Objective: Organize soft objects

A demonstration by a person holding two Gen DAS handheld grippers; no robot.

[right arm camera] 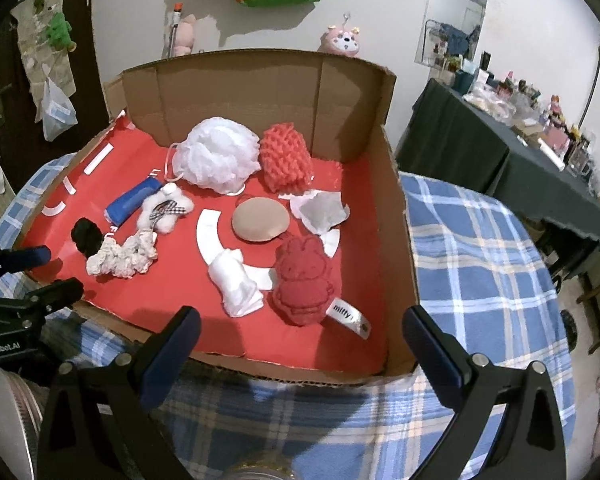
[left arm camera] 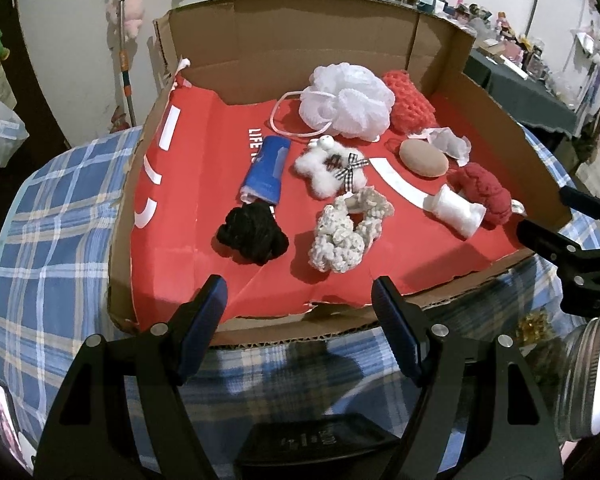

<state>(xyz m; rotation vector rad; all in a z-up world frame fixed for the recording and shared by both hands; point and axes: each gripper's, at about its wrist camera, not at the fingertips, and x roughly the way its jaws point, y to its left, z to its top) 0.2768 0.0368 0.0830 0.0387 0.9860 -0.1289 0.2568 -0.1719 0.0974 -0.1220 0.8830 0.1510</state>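
You hold 2 black grippers over the near edge of a shallow cardboard box [left arm camera: 292, 36] that sits on a blue plaid cloth [left arm camera: 52, 240]. The box is lined with red printed paper [left arm camera: 204, 120], and the soft objects all lie on that lining.

Your left gripper [left arm camera: 298, 300] has its blue-padded fingers spread apart with nothing between them. It hovers just in front of the box's near wall. Your right gripper [right arm camera: 300, 332] is also spread wide and empty, above the near right corner of the box.

At the back, a white mesh bath pouf [left arm camera: 348, 98] lies touching a red knitted piece [left arm camera: 410, 106] on its right. In the middle row, from left to right, you see a blue tube [left arm camera: 267, 170], a small white fluffy toy with a checked bow [left arm camera: 332, 168], a tan oval sponge [left arm camera: 423, 158], and a crumpled grey-and-white wrapper [left arm camera: 450, 144].

Nearest to you, a black scrunchie [left arm camera: 252, 234] lies at the tube's lower end, touching it. A cream scrunchie [left arm camera: 350, 232] sits just right of it. Further right, a rolled white cloth [left arm camera: 456, 208] rests against a red plush towel toy [right arm camera: 302, 280] with a white label [right arm camera: 352, 316].

A metal jar lid [left arm camera: 592, 376] shows at the lower right of the left wrist view.
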